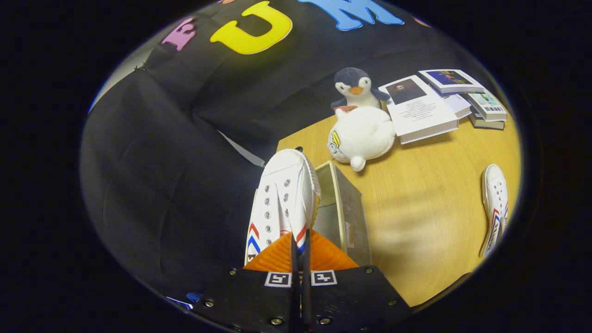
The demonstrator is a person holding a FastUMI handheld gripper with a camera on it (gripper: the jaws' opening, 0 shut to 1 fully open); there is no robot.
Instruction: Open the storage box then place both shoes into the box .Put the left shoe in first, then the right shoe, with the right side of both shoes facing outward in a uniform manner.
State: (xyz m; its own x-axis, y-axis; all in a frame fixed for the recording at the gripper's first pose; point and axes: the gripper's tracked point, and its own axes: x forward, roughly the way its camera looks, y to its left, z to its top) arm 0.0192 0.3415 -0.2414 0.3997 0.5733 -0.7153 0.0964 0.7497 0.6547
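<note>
My gripper (299, 245) is shut on a white sneaker (281, 199) with red and blue stripes, gripping its collar edge; the shoe points away from the fingers, toe up, held in the air. Just right of the held shoe stands the open storage box (344, 208), grey inside with a pale rim, on the wooden table (430, 217). The shoe's sole side hangs at the box's left rim. A second matching white sneaker (495, 208) lies on the table far to the right of the box.
Beyond the box lie a white plush toy (363, 136) and a penguin plush (356, 88). Several books (423, 111) are spread at the table's far right. The black cloth wall (175, 162) hangs left of the table's edge.
</note>
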